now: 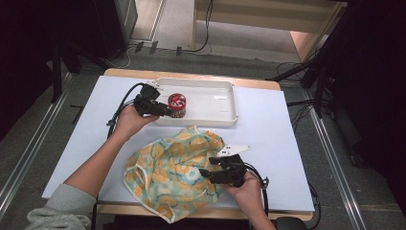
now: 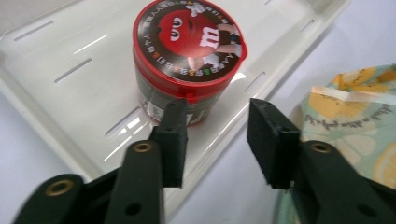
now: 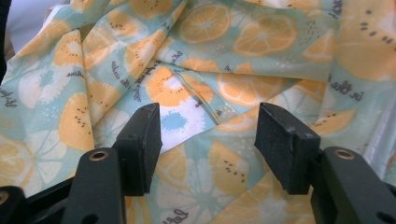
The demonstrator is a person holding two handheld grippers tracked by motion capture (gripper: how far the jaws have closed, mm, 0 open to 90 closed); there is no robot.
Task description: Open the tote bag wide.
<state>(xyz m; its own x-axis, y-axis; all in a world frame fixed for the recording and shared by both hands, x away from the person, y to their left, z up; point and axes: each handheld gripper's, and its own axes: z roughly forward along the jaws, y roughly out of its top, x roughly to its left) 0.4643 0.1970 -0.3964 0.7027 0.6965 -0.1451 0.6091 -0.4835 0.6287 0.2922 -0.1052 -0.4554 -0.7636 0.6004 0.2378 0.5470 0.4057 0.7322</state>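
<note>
Left gripper [image 2: 217, 140] jaws parted, nothing between them, red-lidded candy tub [image 2: 187, 60] just ahead in white tray [image 2: 70, 107], right gripper [image 3: 208, 149] jaws apart, empty, over citrus-print cloth [image 3: 196, 70].

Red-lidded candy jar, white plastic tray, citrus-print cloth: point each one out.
Red-lidded candy jar [image 2: 189, 39]: left gripper view, on the printed lid.
White plastic tray [image 1: 218, 103]: high view, on its bare floor.
Citrus-print cloth [image 3: 201, 84]: right gripper view, on a fold beyond the jaws.
</note>
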